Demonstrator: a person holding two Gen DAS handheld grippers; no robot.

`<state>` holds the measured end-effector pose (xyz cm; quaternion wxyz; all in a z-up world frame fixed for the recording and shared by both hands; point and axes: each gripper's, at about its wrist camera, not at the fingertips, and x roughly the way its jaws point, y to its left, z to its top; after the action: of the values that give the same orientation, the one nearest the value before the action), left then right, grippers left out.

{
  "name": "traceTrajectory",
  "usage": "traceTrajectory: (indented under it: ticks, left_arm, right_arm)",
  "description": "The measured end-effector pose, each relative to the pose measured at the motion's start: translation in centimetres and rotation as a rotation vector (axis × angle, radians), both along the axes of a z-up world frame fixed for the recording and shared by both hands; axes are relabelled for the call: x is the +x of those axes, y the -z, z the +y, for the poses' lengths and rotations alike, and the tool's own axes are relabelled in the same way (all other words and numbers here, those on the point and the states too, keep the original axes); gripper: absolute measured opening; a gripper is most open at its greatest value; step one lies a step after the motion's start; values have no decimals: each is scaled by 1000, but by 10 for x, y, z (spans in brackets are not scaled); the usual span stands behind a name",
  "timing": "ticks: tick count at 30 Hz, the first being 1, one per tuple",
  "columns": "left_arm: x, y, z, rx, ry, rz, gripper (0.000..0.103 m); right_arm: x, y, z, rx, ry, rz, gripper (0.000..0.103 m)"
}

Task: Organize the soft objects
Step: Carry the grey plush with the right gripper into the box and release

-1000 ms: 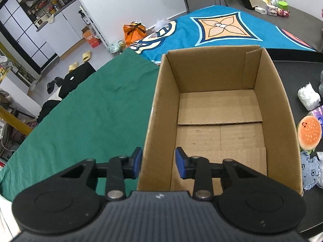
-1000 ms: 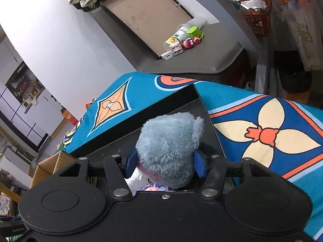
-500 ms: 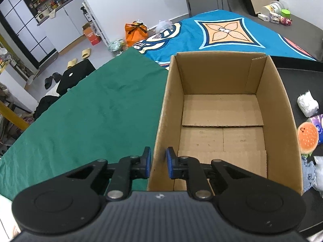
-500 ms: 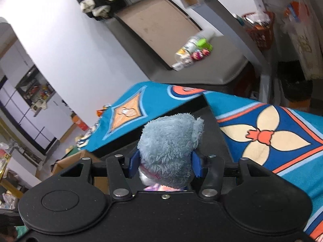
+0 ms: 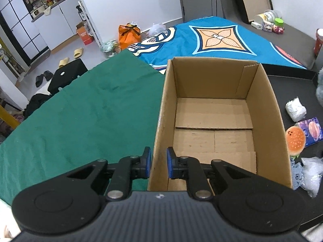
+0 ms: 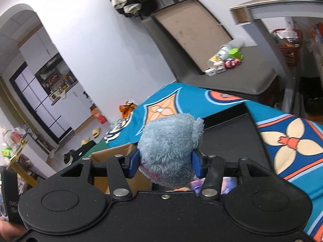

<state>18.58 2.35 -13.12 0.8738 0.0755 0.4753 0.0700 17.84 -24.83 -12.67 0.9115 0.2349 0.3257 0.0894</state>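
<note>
An open, empty cardboard box [image 5: 210, 78] stands where the green cloth [image 5: 80, 121] meets a black tabletop [image 5: 290, 88]. My left gripper [image 5: 159, 163] is shut on the box's left wall near its front corner, one blue pad on each side. My right gripper [image 6: 165, 164] is shut on a fluffy grey-blue plush toy [image 6: 169, 147], held in the air above the black tabletop [image 6: 228, 137]. The box's edge [image 6: 113, 153] shows below and left of the plush. That plush peeks in at the right edge of the left wrist view [image 5: 320, 88].
Right of the box lie a white crumpled wad [image 5: 295, 109], a purple packet [image 5: 311, 129], a burger plush [image 5: 295, 141], a pale blue cloth toy [image 5: 297, 176] and a clear plastic bag [image 5: 311, 175]. A blue patterned blanket [image 5: 218, 38] lies beyond.
The left jaws closed onto the box's left wall. The right gripper rose with the plush and swung left, bringing the box edge into its view.
</note>
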Motion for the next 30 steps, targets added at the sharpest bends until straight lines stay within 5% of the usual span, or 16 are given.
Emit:
traceTrajectory:
  ticks: [4, 30]
  left_arm:
    - [-1, 1, 4, -16, -2, -7, 9]
    - [-11, 5, 19, -96, -13, -65, 9]
  right_arm:
    - [1, -5, 16, -5, -28, -2, 50]
    - [15, -21, 121, -129, -175, 23, 50]
